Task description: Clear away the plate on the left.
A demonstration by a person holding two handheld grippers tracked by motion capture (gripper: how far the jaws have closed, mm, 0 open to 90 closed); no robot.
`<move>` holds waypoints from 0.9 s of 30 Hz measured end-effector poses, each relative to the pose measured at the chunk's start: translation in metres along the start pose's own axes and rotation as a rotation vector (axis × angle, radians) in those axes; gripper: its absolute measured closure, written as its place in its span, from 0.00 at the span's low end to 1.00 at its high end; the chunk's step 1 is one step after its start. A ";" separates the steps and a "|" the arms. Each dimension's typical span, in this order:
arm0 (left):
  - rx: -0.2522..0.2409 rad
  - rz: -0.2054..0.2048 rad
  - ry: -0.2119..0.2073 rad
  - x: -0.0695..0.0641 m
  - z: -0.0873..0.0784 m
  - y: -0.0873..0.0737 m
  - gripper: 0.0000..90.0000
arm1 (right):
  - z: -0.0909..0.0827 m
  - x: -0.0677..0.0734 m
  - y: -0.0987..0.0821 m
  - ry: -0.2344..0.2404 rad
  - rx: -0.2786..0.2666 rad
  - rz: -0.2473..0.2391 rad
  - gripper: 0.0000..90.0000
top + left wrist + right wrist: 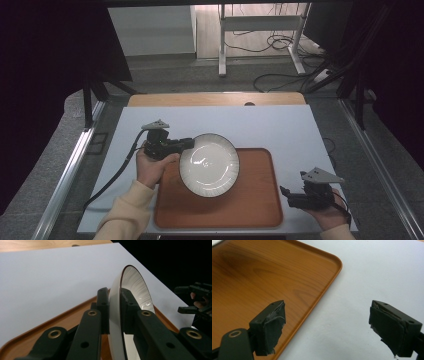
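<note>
The left gripper [186, 144], reaching level from the left, is clamping its 2 jaws on the rim of the round white ribbed ceramic plate [209, 164] above the brown wooden tray [260, 200], while the right gripper [286, 196] is resting released beside the tray.

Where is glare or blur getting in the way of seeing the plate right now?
High view: ceiling light glints in the plate, edges sharp. Left gripper view: bright streaks on the plate's inner face, fingers soft up close. Right gripper view: tray sharp, no glare.
</note>
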State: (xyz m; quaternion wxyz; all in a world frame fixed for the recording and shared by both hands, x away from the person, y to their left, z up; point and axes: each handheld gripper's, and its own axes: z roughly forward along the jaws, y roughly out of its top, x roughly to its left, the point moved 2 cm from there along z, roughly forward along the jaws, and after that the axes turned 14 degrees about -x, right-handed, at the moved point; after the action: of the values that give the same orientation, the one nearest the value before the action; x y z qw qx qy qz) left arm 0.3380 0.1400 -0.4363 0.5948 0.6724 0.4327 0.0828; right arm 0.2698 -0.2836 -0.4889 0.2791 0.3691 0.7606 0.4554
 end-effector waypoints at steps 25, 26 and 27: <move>0.103 -0.033 -0.016 0.001 0.042 -0.036 0.88 | 0.000 0.000 -0.001 0.010 0.004 0.001 0.15; 0.104 -0.034 -0.009 0.001 0.042 -0.037 0.89 | 0.000 0.000 -0.001 0.009 0.006 0.000 0.15; 0.109 -0.043 -0.018 0.002 0.043 -0.038 0.89 | 0.000 0.000 -0.001 0.008 0.006 0.001 0.15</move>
State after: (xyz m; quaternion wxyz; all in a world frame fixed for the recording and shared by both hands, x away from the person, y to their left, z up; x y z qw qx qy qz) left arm 0.3478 0.1069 -0.4825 0.5628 0.6951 0.4455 0.0406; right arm 0.2694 -0.2844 -0.4896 0.2746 0.3683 0.7631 0.4546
